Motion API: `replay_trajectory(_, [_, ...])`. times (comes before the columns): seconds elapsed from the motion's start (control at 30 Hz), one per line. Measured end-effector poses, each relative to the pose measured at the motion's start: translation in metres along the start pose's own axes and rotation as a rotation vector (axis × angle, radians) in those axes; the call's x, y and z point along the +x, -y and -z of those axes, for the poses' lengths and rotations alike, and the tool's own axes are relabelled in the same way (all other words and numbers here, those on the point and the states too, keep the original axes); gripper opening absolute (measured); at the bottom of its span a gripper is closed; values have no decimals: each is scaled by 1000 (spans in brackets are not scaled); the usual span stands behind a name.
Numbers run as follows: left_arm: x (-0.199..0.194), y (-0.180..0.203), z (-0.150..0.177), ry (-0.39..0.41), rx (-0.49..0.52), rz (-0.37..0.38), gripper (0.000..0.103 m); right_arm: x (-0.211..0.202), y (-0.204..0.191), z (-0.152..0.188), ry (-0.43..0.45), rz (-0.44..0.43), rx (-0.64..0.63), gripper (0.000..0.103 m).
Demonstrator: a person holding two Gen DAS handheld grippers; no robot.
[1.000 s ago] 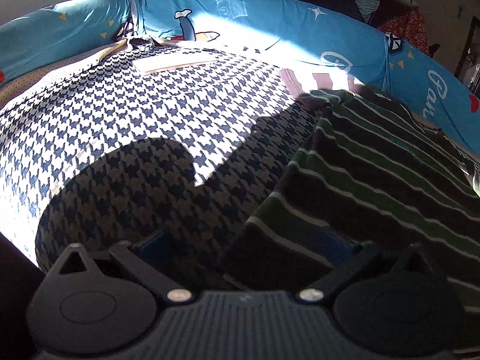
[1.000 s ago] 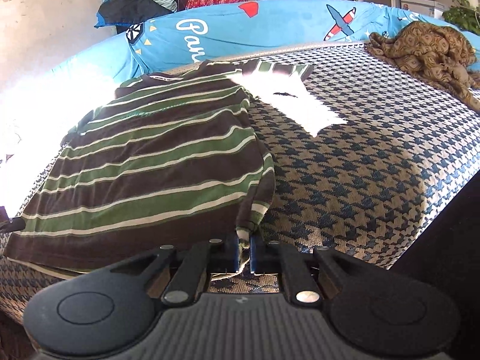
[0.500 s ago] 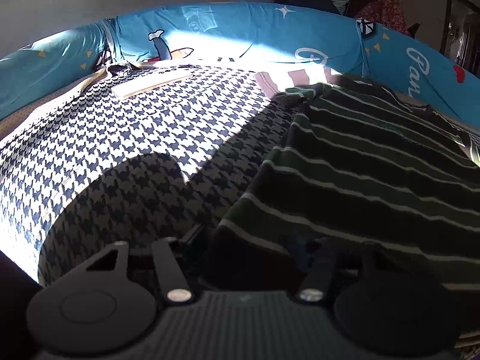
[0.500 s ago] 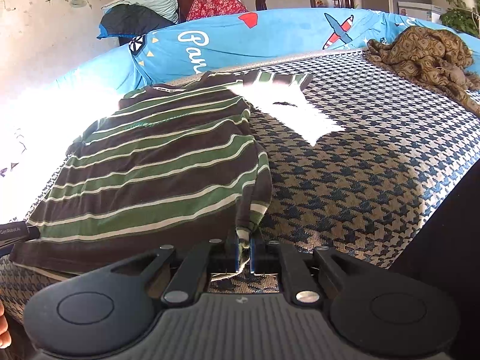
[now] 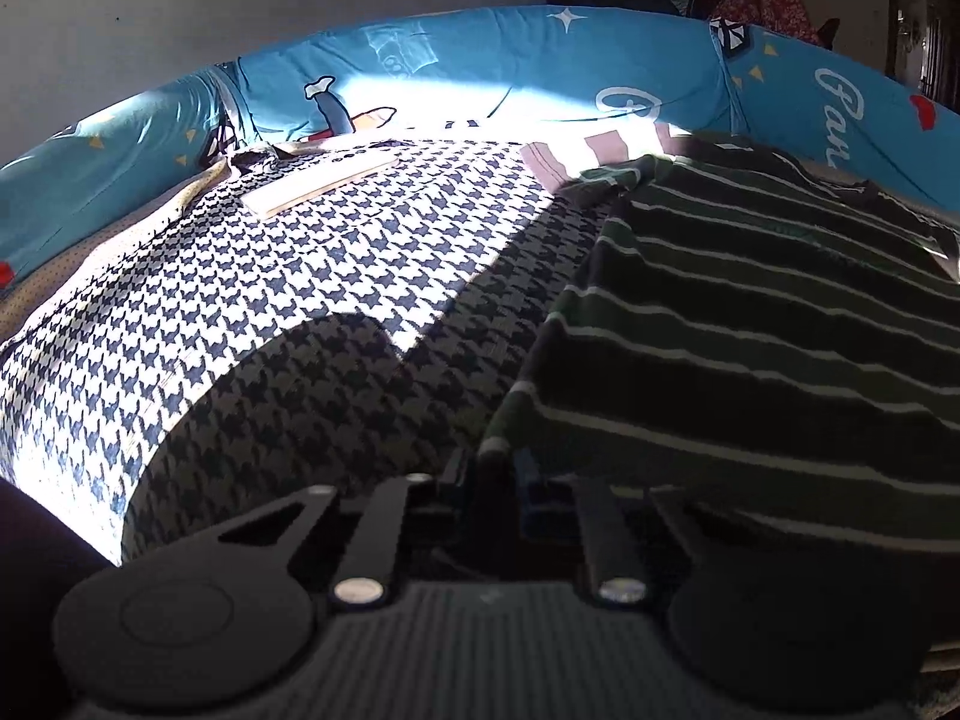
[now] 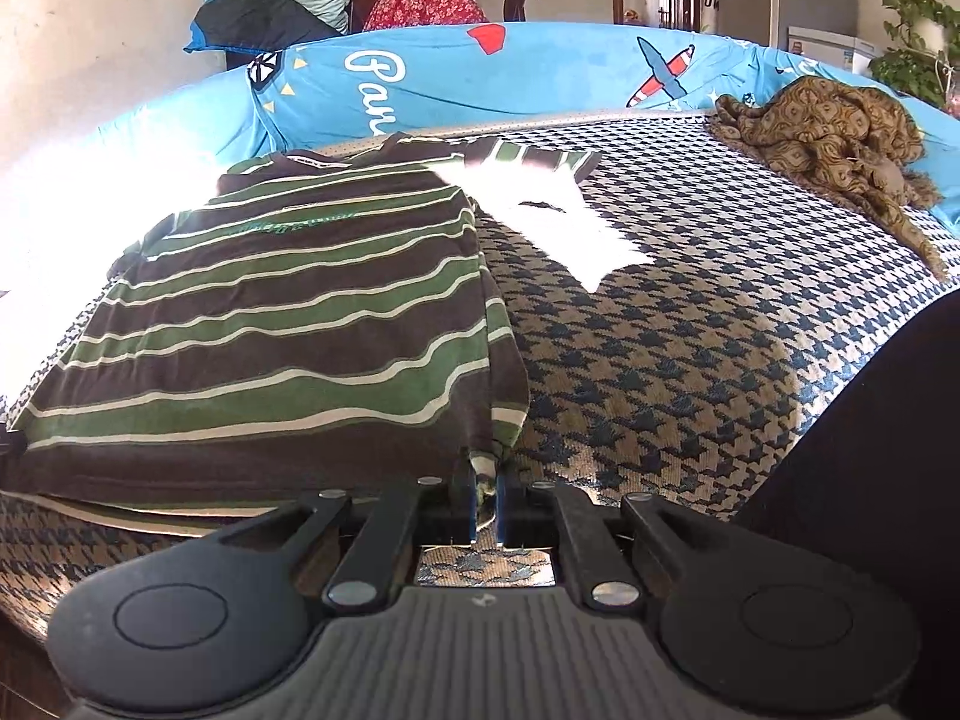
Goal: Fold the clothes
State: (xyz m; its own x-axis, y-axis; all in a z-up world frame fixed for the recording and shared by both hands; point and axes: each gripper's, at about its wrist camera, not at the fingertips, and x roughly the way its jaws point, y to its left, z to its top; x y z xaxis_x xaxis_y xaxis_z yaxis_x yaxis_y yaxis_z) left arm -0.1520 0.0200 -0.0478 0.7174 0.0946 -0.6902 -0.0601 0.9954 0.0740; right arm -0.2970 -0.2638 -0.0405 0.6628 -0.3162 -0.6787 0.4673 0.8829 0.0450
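The left gripper (image 5: 491, 483) had closed from wide open a second earlier and now pinched the striped shirt's (image 6: 282, 324) near-left hem corner; the right gripper (image 6: 486, 492) stayed clamped on the near-right corner. With both corners held, a fold toward twelve o'clock looked ready. The shirt lay flat on the houndstooth bed cover (image 6: 690, 348), with open room at three o'clock; the crumpled brown cloth (image 6: 840, 138) sat at one o'clock.
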Motion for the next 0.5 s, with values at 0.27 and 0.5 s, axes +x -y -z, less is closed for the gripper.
replay_trajectory(0.27, [-9,-6,4,-9,23,-31,13,1,-3,6,-72,33,-39,5])
replay_trajectory(0.5, [-24,-9,2,50,-5,-24,27,-10,-2,3,-41,34,-15,17])
